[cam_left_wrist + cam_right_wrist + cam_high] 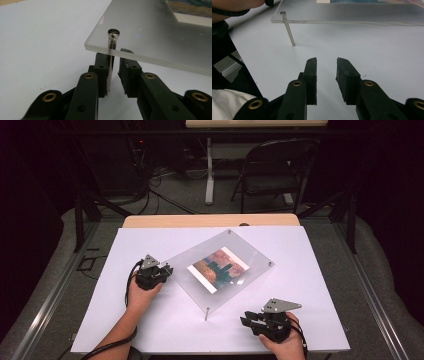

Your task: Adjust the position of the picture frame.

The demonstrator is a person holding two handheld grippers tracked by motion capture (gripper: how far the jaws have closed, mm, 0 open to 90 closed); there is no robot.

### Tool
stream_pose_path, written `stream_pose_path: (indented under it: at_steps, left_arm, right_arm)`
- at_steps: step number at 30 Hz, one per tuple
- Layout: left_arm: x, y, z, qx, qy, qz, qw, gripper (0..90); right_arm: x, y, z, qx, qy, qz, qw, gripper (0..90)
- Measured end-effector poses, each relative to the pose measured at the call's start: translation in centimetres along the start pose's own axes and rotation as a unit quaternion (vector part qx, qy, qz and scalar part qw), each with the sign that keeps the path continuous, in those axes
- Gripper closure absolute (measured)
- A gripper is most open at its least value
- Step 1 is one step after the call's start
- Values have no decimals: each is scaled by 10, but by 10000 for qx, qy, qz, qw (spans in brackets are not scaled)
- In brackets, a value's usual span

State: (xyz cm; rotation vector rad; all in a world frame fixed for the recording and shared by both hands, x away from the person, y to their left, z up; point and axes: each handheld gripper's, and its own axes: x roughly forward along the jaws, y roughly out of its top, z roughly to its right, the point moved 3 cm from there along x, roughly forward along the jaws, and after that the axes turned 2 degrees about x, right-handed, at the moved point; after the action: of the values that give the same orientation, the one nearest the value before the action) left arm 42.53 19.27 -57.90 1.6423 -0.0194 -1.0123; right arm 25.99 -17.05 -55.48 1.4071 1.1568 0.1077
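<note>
A clear acrylic plate point(197, 290) lies raised on short metal pins on the white table point(310, 285), with a colourful picture point(218, 269) under it. My left gripper point(166, 271) is at the plate's left corner. In the left gripper view its jaws point(115, 60) reach under the plate edge point(150, 37) and straddle the corner pin point(111, 50). The pin rests against one jaw, with a gap to the other. My right gripper point(246, 320) sits near the table's front edge, open with nothing in it point(326, 61), pointing towards the front pin point(289, 30) point(206, 313).
A wooden strip point(210, 221) edges the table at the back. Beyond it stand a folding chair point(272, 170) and a white table leg point(209, 175), with cables on the floor. The person's left forearm point(234, 6) shows in the right gripper view.
</note>
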Motion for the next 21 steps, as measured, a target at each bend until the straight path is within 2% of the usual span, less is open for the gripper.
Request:
stream_pose_path:
  at_steps: [11,16,21]
  left_arm:
    - [3,2,-1,-79,86,-32,9999,843]
    - [0,5,1,-104,72,-143,9998,848]
    - [-8,8,4,-70,-71,-219,9997,849]
  right_arm:
    - [-2,-2,-3,-12,-46,31,10000,718]
    - [6,-2,-7,-47,85,-47,9999,725]
    - [13,-1,-14,-210,259,-128,9994,721]
